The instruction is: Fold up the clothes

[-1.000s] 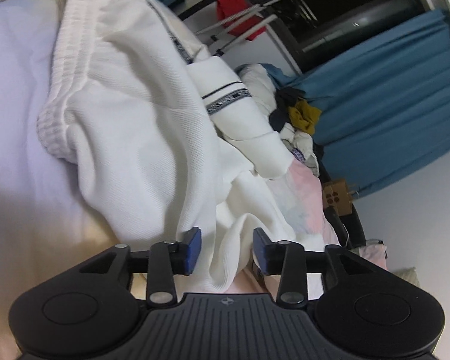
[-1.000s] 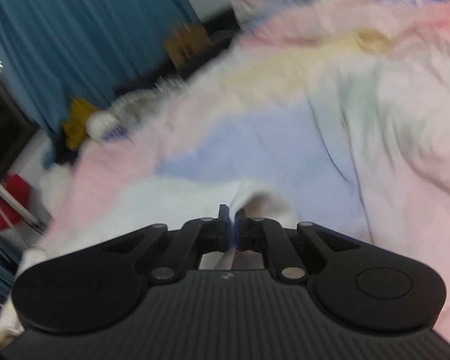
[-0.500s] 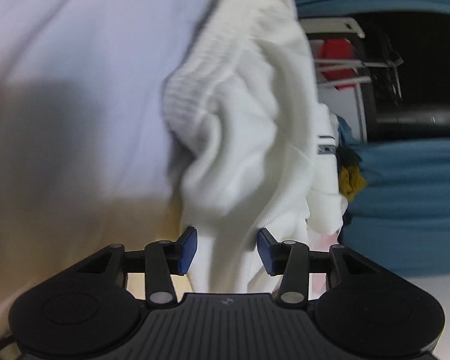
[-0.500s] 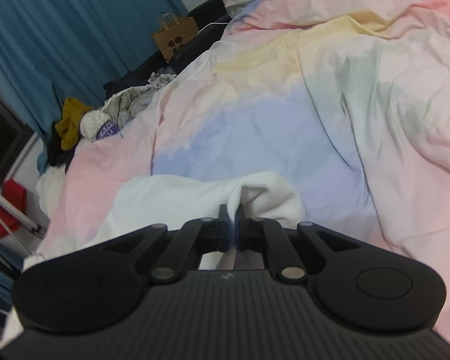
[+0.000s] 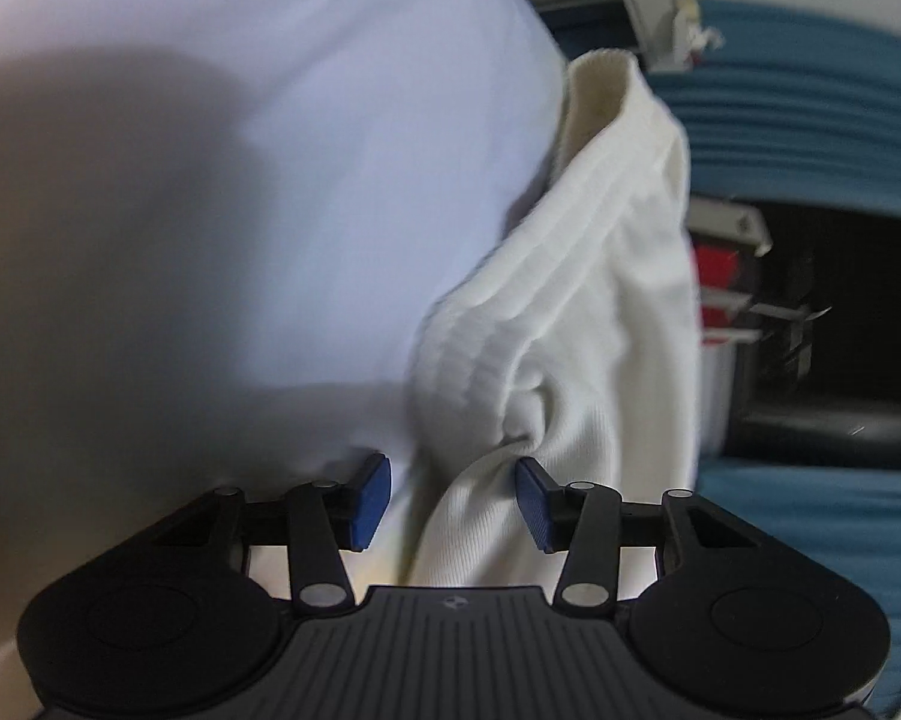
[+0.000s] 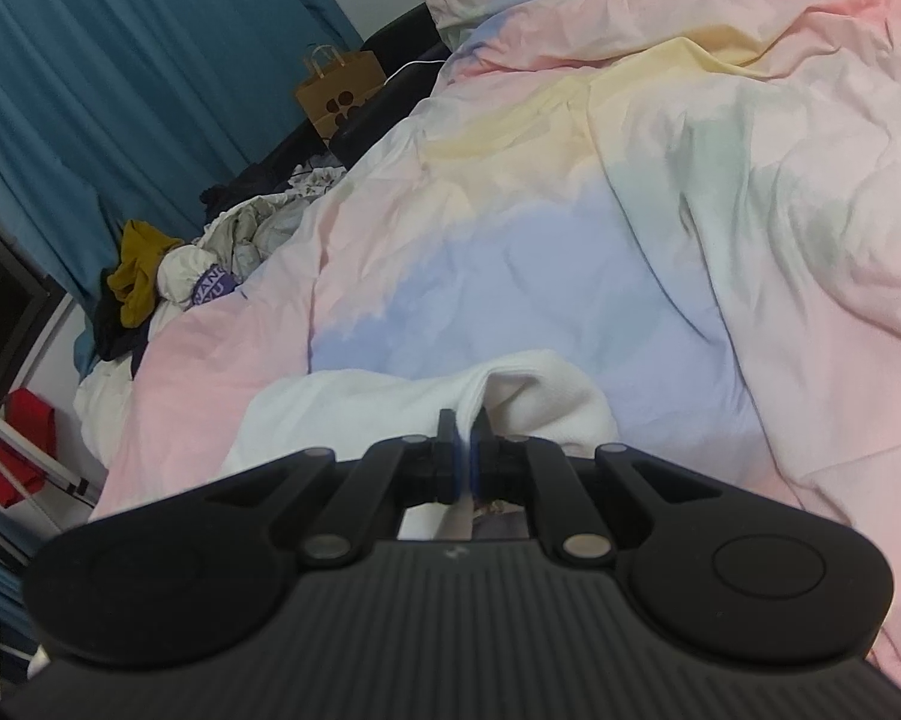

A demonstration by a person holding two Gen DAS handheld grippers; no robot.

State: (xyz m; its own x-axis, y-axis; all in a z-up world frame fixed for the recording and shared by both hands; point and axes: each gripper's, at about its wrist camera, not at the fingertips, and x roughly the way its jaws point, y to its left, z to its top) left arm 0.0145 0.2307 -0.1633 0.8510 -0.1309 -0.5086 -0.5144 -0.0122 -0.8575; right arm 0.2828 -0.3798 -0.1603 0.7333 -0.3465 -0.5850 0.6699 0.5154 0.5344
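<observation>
Garment, white, lying on the pastel bed: we see the right gripper pinching its edge while the left gripper, fingers wide, straddles a fold, presumably to spread it.

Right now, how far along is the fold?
Done: no finished fold visible. In hand: the right gripper is shut on an edge of the white garment over the bedspread; the left gripper is open with cloth between its fingers. Left: close the left gripper, flatten, fold.
</observation>
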